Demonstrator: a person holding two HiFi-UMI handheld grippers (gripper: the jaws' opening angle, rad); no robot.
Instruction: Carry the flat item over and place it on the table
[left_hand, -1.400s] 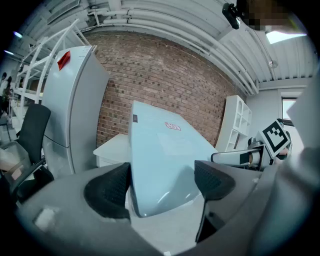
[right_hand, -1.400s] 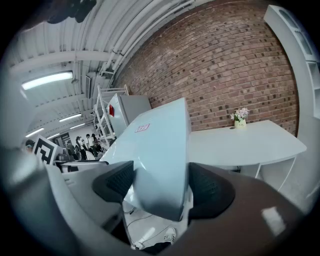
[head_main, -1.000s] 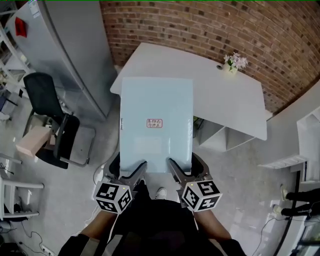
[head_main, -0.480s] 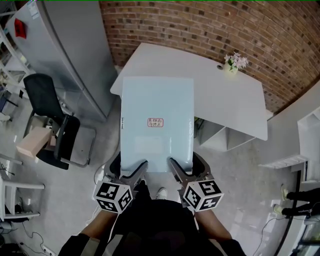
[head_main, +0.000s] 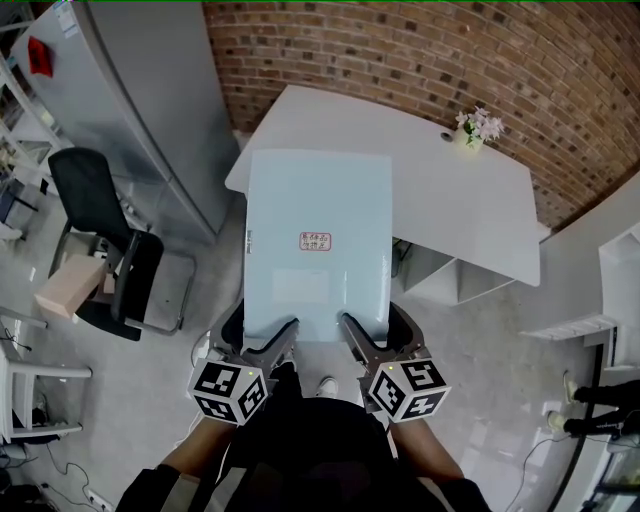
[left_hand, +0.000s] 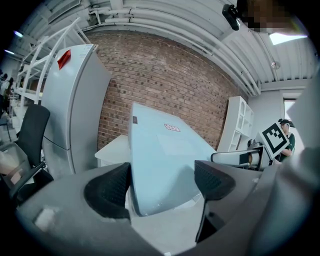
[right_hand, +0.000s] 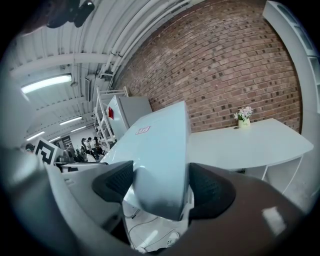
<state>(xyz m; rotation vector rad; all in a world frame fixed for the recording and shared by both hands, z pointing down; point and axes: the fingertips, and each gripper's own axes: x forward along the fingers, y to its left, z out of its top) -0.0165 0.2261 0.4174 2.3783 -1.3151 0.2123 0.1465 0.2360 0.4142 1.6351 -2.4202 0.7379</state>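
Note:
A flat pale blue board (head_main: 318, 245) with a small red-printed label is held level in front of me, its far edge over the near end of the white table (head_main: 470, 200). My left gripper (head_main: 270, 338) is shut on the board's near left edge, and the board (left_hand: 160, 160) fills the space between its jaws. My right gripper (head_main: 352, 338) is shut on the near right edge, where the board (right_hand: 160, 165) sits clamped between the pads. The table (right_hand: 250, 142) lies ahead along the brick wall.
A small vase of flowers (head_main: 472, 128) stands at the table's far side. A tall grey cabinet (head_main: 130, 90) stands to the left, with a black chair (head_main: 100, 230) and a cardboard box (head_main: 68, 285) beside it. White shelving (head_main: 445, 275) sits under the table's right side.
The board and both grippers have edged forward, so the table and flowers sit slightly lower and farther right in the head view. Both grips are unchanged.

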